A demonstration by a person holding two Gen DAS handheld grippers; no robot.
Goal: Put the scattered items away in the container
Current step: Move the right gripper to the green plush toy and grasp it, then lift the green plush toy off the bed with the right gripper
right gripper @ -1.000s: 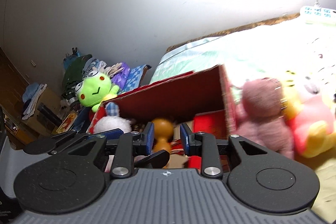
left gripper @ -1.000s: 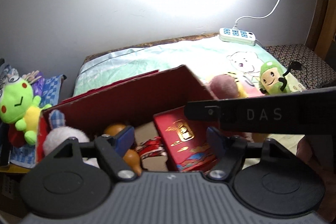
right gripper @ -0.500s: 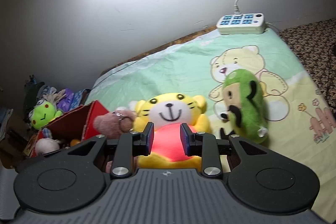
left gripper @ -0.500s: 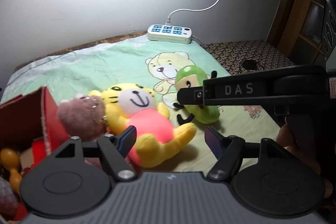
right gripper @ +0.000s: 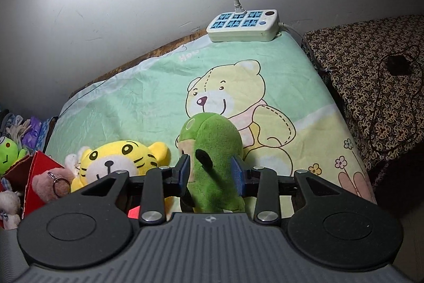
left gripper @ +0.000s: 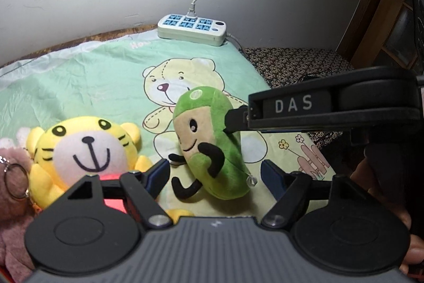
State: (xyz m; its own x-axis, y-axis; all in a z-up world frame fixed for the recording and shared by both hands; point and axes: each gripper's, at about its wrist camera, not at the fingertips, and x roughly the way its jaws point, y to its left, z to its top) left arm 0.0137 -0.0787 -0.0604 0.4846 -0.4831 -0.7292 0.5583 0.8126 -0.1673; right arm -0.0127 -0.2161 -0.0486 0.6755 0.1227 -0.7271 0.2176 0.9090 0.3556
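Note:
A green plush toy (left gripper: 209,139) stands on the bear-print sheet (left gripper: 79,86). My right gripper (right gripper: 210,171) straddles the green plush (right gripper: 214,150); its jaws are opening and the pads sit beside the toy without squeezing it. In the left wrist view the right gripper (left gripper: 234,120) reaches the plush's upper side from the right. My left gripper (left gripper: 216,177) hangs just in front of the plush, jaws opening, with nothing gripped. A yellow tiger plush (left gripper: 87,147) and a pink bear plush (left gripper: 10,177) lie to the left. The red box (right gripper: 39,171) is at the far left.
A white power strip (right gripper: 242,25) lies at the bed's far edge by the wall. A dark patterned surface (right gripper: 371,70) with a black adapter (right gripper: 397,64) and cable is on the right. A green frog plush (right gripper: 6,153) sits beyond the box. A hand (left gripper: 371,177) holds the right gripper.
Both views swung from the red box rightward across the bed to the plush toys. The right gripper's jaws widened and now stand around the green plush. The left gripper came closer to it.

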